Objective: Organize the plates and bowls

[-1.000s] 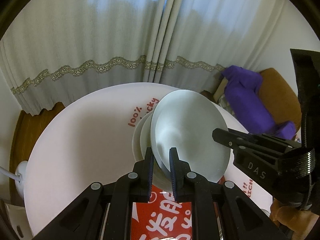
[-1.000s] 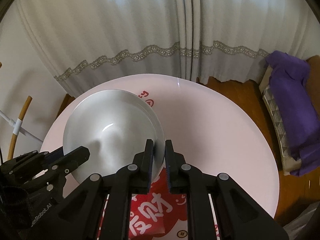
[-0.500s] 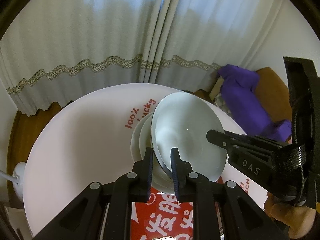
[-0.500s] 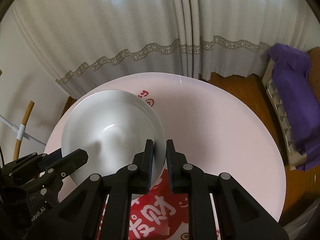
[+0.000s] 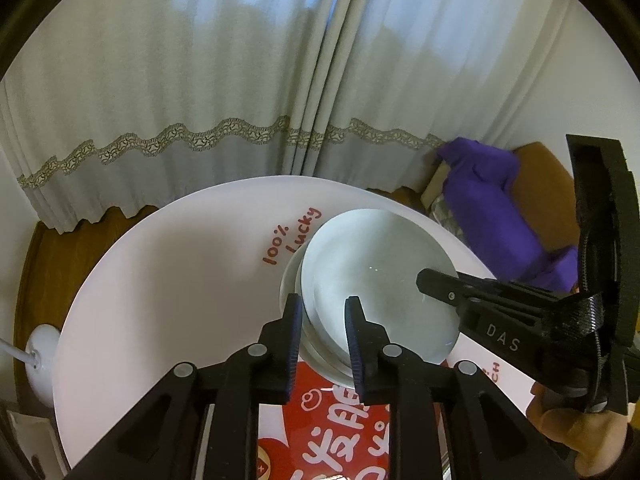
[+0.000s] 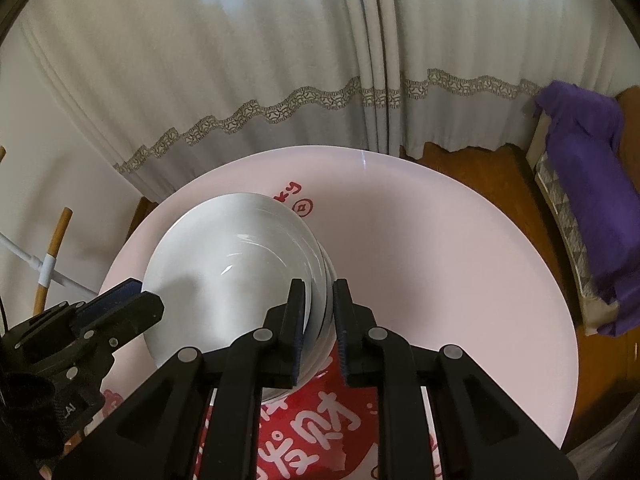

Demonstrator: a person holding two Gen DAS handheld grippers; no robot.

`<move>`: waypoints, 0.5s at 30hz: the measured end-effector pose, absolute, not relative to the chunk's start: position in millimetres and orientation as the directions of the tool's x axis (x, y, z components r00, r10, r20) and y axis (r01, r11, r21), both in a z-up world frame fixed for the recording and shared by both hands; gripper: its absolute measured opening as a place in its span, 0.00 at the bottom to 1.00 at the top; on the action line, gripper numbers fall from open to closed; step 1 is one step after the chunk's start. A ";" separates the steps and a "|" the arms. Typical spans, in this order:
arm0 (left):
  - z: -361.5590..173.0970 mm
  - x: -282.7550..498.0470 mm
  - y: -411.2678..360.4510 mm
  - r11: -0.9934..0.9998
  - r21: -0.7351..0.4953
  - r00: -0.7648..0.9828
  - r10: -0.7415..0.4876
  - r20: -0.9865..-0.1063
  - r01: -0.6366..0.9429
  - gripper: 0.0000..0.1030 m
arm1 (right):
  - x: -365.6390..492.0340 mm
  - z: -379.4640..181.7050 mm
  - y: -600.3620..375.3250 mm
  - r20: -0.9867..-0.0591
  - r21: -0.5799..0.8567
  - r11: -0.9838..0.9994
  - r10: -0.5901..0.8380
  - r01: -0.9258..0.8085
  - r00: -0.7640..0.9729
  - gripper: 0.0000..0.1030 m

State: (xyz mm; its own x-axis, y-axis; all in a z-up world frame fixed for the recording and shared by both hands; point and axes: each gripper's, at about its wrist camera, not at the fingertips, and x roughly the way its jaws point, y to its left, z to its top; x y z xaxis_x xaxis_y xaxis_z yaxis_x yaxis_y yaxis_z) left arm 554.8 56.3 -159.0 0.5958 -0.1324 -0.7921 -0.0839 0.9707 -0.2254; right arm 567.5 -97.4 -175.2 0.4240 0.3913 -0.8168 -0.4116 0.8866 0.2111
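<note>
Purple cloth [image 6: 588,208] and curtain [image 6: 280,60] beyond the bowl stack [image 6: 236,268]

Counts: 1 dish stack, 2 grippers, 1 counter.

One stack of white bowls [image 6: 236,272] at centre of the round counter [image 6: 440,264]; at least three rims show at its 4 o'clock edge, exact number unclear. Two grippers: left gripper [image 5: 320,322] and right gripper [image 6: 316,312], each with two jaws. One purple cloth [image 6: 592,184] at 3 o'clock. Two curtain panels [image 6: 240,60] at 12 o'clock. One white lamp base [image 5: 38,356] at 8 o'clock.
</note>
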 end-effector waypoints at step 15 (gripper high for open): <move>-127.6 491.3 39.4 0.980 -0.185 0.651 -0.099 -0.753 -0.066 0.48 | 523.5 -140.0 -117.0 -0.784 0.247 0.877 0.431 -0.413 0.447 0.20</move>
State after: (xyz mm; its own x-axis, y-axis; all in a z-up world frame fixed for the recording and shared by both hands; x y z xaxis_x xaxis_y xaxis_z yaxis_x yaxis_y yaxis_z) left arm 491.3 39.4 -127.6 0.6509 -0.0988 -0.7527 -0.0657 0.9805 -0.1855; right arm 523.5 -117.0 -140.0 0.4465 0.4311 -0.7841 -0.4130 0.8766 0.2468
